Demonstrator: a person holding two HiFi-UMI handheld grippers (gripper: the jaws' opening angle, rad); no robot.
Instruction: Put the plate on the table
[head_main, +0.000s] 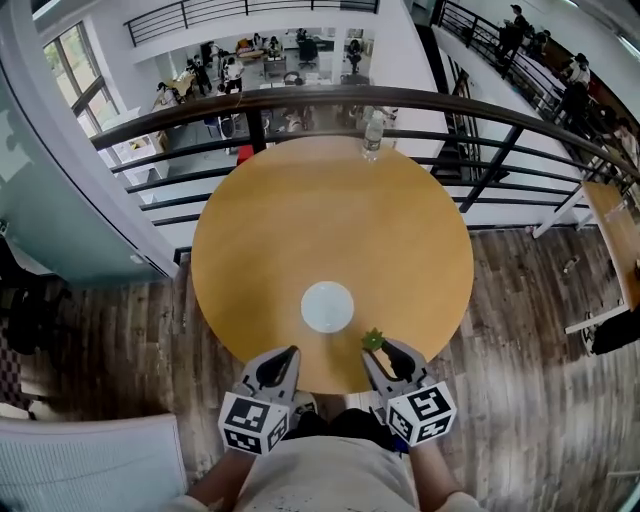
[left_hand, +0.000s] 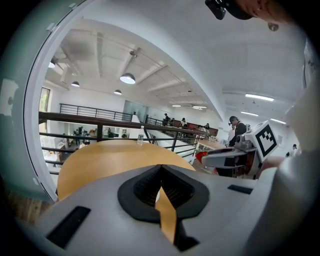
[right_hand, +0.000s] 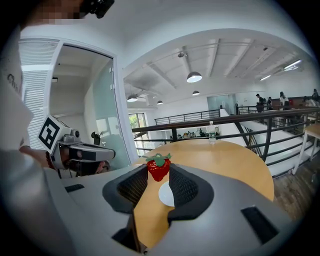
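Two grippers hover at the near edge of the surface (head_main: 330, 210): the right gripper (right_hand: 159, 176) pinches a strawberry (right_hand: 158, 167) between its fingers, likely bound for the plate (head_main: 327, 306) already lying just ahead of them, while the left gripper (left_hand: 161, 174) has its fingers pressed together, empty, kept clear.

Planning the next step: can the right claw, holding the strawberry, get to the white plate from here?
Probably yes. The right claw grips the strawberry near the plate, and only bare table lies between them.
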